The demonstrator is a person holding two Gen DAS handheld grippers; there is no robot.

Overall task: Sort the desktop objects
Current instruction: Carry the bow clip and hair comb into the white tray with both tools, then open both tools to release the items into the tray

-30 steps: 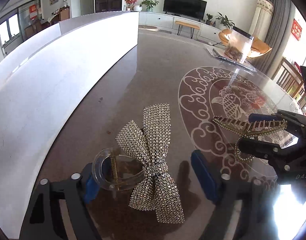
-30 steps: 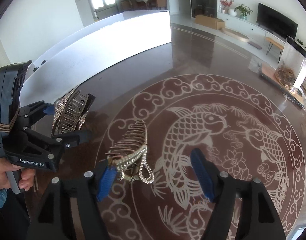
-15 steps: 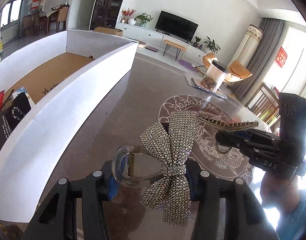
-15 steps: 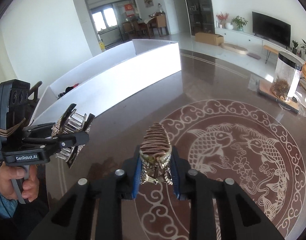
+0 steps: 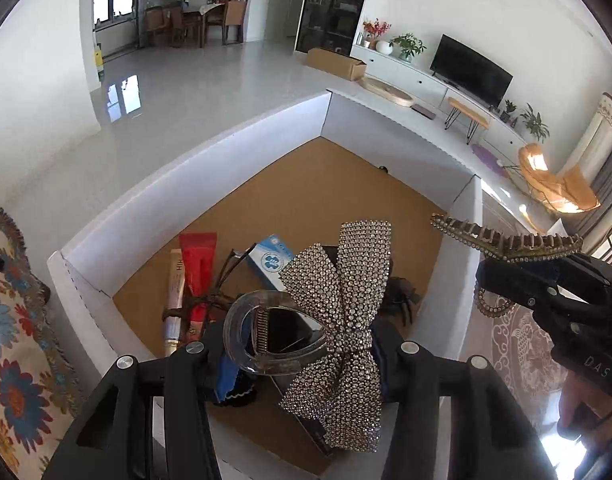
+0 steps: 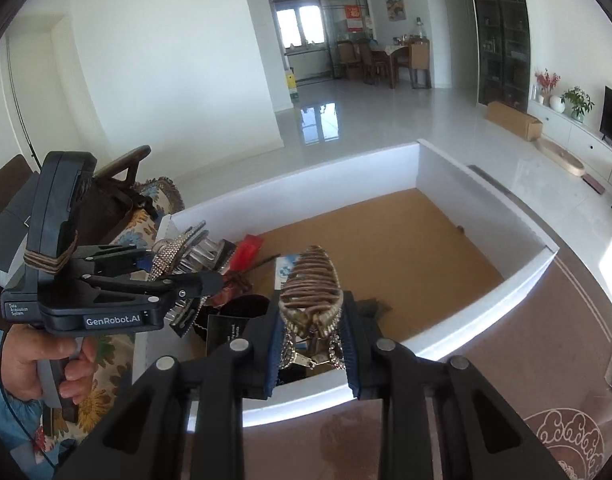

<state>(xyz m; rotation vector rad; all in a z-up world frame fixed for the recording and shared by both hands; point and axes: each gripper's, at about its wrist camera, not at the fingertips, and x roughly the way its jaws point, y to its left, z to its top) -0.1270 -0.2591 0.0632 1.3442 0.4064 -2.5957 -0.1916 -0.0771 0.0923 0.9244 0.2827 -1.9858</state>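
Rhinestone bow clip (image 5: 337, 320) pinched in left gripper (image 5: 302, 354), bronze claw clip (image 6: 310, 280) clamped in right gripper (image 6: 310, 354) – over white box (image 5: 194, 160) (living room).

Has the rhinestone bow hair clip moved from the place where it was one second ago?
Yes. The rhinestone bow hair clip, then on the brown table, is now held in the left claw above the white box.

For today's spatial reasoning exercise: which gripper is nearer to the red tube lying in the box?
Left. The left gripper hangs over the box beside the red tube; the right gripper sits nearer the box's table-side wall.
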